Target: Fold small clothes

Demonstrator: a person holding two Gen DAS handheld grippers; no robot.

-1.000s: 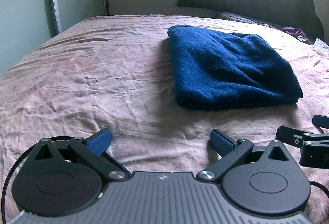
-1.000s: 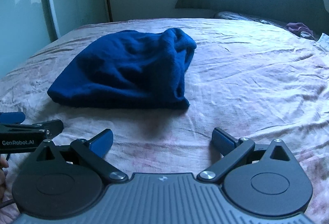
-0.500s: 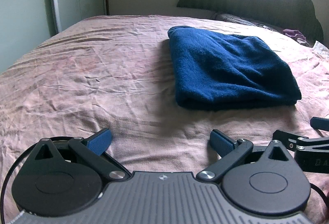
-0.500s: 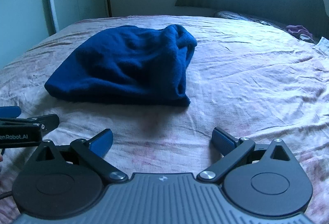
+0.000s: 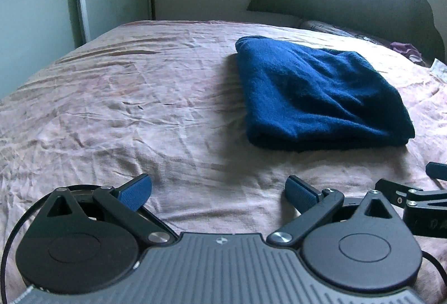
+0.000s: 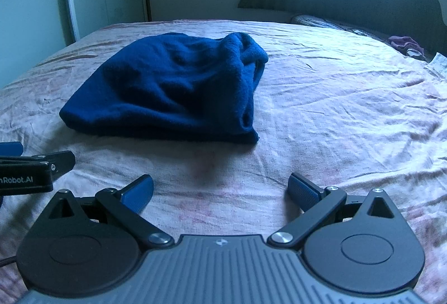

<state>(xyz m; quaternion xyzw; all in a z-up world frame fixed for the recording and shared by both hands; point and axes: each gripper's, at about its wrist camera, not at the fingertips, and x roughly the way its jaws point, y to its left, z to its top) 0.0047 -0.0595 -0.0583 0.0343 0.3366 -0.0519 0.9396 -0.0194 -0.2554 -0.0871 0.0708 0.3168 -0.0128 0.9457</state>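
Note:
A dark blue fleece garment [image 5: 321, 97] lies folded in a thick rectangle on the pink bedsheet [image 5: 139, 108]. In the right wrist view the garment [image 6: 173, 88] sits ahead and to the left. My left gripper [image 5: 218, 189] is open and empty, low over the sheet, short of the garment's near left corner. My right gripper [image 6: 220, 189] is open and empty, short of the garment's near right corner. Each gripper shows at the edge of the other's view: the right one [image 5: 413, 197] and the left one [image 6: 30, 164].
A dark scalloped headboard [image 5: 349, 5] stands at the far end under a bright window. A purple cloth [image 6: 405, 42] and bedding lie near it at the far right. A mirrored wardrobe door [image 6: 33, 5] runs along the left side of the bed.
Both grippers have drawn back slightly from the garment and stay open. The garment has not moved.

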